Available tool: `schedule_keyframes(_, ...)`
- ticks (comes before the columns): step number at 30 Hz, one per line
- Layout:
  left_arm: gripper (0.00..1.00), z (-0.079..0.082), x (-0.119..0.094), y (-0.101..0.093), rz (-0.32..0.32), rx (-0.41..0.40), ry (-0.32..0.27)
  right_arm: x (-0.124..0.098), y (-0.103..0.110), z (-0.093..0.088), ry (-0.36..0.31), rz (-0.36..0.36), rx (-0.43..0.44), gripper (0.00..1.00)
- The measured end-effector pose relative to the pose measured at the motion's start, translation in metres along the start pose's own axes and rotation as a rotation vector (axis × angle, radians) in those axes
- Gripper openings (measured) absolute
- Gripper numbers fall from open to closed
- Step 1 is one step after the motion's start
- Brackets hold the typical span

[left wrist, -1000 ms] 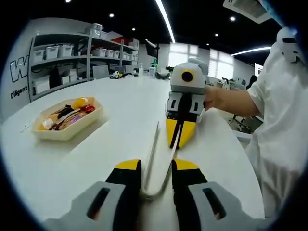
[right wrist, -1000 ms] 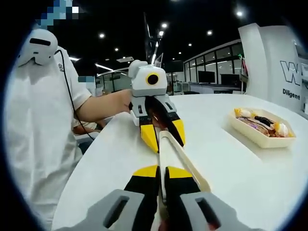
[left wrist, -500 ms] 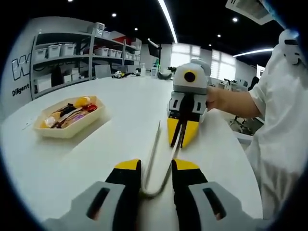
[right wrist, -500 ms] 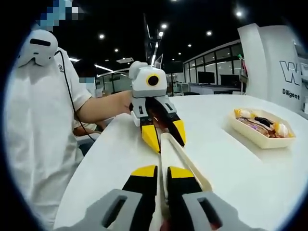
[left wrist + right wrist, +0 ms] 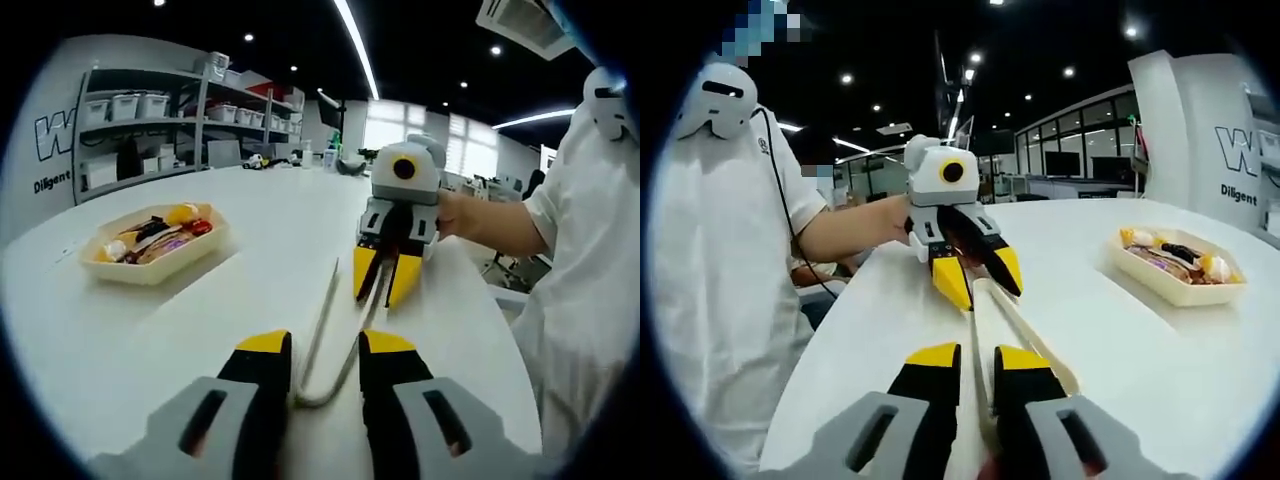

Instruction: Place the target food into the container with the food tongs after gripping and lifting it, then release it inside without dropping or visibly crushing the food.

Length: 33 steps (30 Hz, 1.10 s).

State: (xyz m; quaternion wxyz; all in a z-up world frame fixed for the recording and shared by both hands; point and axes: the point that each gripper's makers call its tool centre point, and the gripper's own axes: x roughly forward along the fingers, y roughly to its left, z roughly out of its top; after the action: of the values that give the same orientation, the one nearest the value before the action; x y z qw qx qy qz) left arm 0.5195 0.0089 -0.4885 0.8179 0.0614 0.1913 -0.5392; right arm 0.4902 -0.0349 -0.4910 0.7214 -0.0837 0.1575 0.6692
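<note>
Left gripper (image 5: 312, 352): Its jaws sit on both sides of the bent end of the food tongs (image 5: 330, 330). They look like they pinch the bend, but there is a small gap, so I cannot tell if they truly grip it.

Right gripper (image 5: 976, 362): Its jaws are nearly shut around one end of the tongs (image 5: 1015, 325). I think they hold it, so the tongs do not slip.

Why held this way: The two grippers face each other, one at each end of the tongs. My guess is the person is fixing the hold so one gripper can squeeze the tongs later.

Other gripper seen from each side: In the left gripper view, the right gripper (image 5: 385, 285) points its tips at the tongs' arms. In the right gripper view, the left gripper (image 5: 975, 280) has its jaws spread around the tongs.

Surface (image 5: 250, 290): White and round; the tongs are low over it.

Tray (image 5: 155, 243): It lies farther off, well apart from all the jaws.

Food (image 5: 1180, 260): Small mixed pieces lie in the tray (image 5: 1185, 285). Nothing is picked up yet. I cannot tell which piece is the target.

Shelves (image 5: 150, 130): Far behind, with boxes.
</note>
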Motion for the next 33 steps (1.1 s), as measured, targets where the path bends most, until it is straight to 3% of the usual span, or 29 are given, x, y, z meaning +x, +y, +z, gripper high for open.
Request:
schedule_keyframes(18,0.31,0.004,-0.012,-0.004,0.072,-0.055,-0.063,-0.004,0.004,0.01,-0.035,-0.046,0.002,0.17)
schedule_keyframes(33,0.35,0.004,-0.021,-0.012,0.102,-0.066,-0.077,-0.007,0.009,0.014,-0.034,-0.079,-0.003,0.22)
